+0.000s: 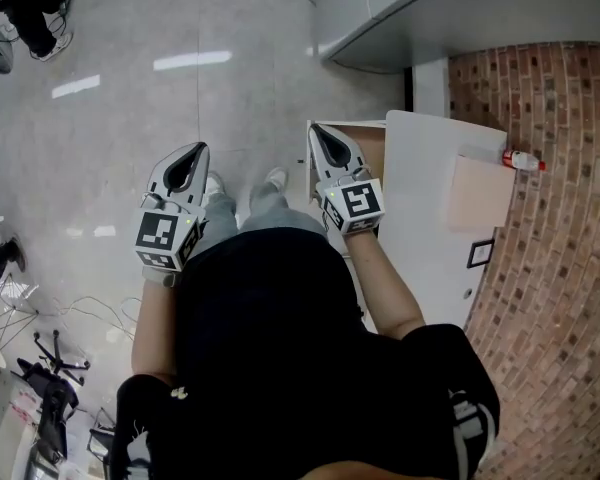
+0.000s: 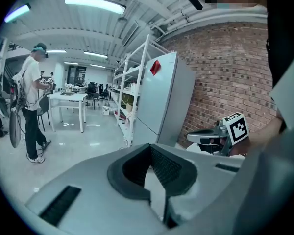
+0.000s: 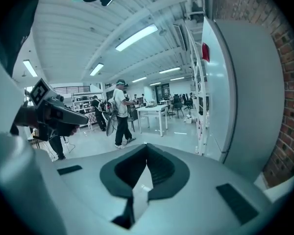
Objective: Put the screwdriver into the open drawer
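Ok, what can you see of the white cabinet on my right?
The white cabinet stands against the brick wall, close at the person's right. Its top looks smooth and flat. A tan sheet lies on it, a small red-and-white item sits at its edge by the wall, and a small black-framed square shows nearer. At one end an opening with a brown, wood-like inside shows beside the shut, empty right claw.

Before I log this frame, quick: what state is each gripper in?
Left gripper: shut, holding nothing.
Right gripper: shut, holding nothing.
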The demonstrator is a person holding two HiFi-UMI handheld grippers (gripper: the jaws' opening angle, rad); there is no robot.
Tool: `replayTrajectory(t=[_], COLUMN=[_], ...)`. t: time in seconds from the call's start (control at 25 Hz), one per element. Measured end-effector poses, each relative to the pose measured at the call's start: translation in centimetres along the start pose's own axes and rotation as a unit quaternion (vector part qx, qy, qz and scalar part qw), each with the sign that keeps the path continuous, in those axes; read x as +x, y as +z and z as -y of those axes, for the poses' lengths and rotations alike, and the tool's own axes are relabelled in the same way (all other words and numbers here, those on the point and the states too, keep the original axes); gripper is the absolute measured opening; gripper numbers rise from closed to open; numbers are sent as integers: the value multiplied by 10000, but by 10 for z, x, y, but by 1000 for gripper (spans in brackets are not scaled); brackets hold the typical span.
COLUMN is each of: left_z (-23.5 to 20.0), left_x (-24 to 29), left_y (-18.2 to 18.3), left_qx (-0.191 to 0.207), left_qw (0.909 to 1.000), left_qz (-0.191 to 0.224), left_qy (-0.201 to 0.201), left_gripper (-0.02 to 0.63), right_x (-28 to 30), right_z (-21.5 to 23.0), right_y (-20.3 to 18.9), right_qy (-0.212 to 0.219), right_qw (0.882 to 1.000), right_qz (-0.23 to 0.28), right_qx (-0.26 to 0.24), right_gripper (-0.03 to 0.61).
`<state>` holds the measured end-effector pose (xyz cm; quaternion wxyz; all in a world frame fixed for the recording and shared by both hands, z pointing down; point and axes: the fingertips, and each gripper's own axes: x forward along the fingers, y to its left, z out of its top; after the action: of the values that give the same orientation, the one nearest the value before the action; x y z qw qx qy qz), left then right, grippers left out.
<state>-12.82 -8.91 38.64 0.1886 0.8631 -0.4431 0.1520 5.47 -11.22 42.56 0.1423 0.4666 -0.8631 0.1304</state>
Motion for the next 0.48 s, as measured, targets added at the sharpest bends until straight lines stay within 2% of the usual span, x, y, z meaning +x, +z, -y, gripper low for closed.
replayTrajectory(t=[0.28,0.48], left_z=[-6,-7], left_x=[-12,-20], left_y=[39,66], left_qx=[151,169], left_qw=[9991,9971], left_qz=[376,681], left_qy=[-142,-290], left_gripper=[3,3], right_x=[-20,-32], right_z=[-24,-37], right_y=[67,99], right_qy=[89,112], right_qw=[9990,9979], right_qz=[409,556], right_qx=[-142,-325], right_gripper=[11,11])
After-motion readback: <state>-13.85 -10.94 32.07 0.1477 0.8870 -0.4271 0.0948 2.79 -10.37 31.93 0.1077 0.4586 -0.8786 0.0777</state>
